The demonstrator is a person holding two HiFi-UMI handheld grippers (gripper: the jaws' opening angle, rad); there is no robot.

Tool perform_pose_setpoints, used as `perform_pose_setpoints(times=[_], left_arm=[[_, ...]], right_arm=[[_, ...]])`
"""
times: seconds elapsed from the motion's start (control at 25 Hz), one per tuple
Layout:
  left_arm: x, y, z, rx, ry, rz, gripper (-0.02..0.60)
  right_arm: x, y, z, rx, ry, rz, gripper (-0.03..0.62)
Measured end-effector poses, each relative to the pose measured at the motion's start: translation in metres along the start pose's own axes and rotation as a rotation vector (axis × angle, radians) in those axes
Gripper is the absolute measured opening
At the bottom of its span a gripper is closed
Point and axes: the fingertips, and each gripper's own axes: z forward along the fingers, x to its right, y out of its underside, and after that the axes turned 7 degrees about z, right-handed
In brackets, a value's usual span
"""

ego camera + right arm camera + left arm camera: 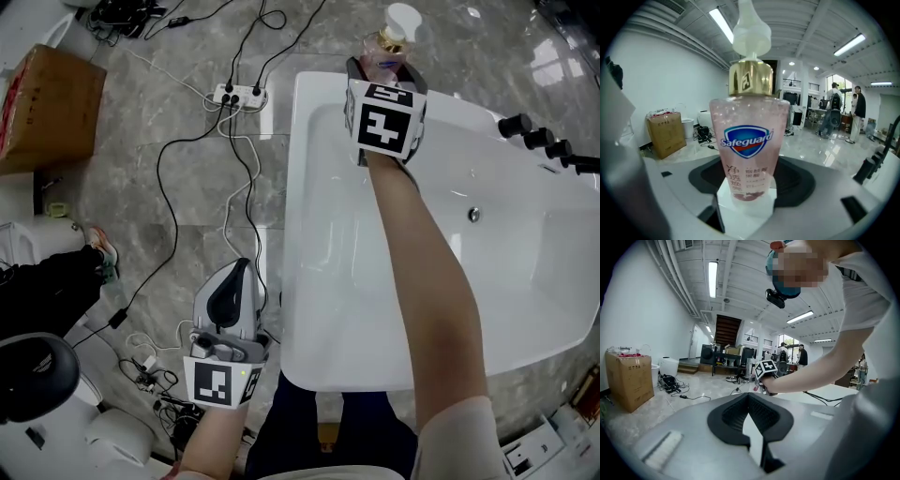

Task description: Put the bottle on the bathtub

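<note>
Bottle (750, 136) status: we find it upright between the jaws of the right gripper (746, 190), which close against its lower body from both sides. Its base meets the white rim of the bathtub (740, 213) that shows in the gap between the jaws. The body is clear pink with a blue and red Safeguard shield, a gold collar and a white pump head on top.

In the head view we see the right gripper (385, 67) extended at the end of a bare forearm across the tub, with its marker cube facing up. The bottle (384, 52) stands at the far rim of the bathtub (309, 103), towards the rim's left end.

We read the left gripper (754, 427) as nearly closed: only a narrow slit separates its jaws, and nothing sits in it. This gripper (236, 272) hangs over the floor just beside the tub's outer wall, well apart from the bottle.

Inside the tub we note a round drain fitting (473, 215), and black tap handles (539, 139) line the right rim. On the grey marble floor, a white power strip (239, 96) lies near the tub's far left corner with black cables (169, 169) running from it. A cardboard box (47, 108) stands further left.
</note>
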Motion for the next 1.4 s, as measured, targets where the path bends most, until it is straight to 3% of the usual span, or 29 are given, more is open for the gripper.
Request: perform_pose_setpoints(times=[0.44,1.12,1.4], left_arm=[[0.007,0.007,0.007,-0.003,0.033,-0.025,0.009],[0.006,0.010,0.010,-0.004,0.028,-0.039,0.009],[0.013,0.001,0.011,0.002,0.046,-0.005,0.009]], right_arm=[[-0.004,-0.002,0.007,0.059,0.095,0.065,0.308],[-0.002,-0.002,0.011,0.040,0.096,0.061,0.308],[-0.003,-0.002,0.012,0.026,0.091,0.054,0.308]])
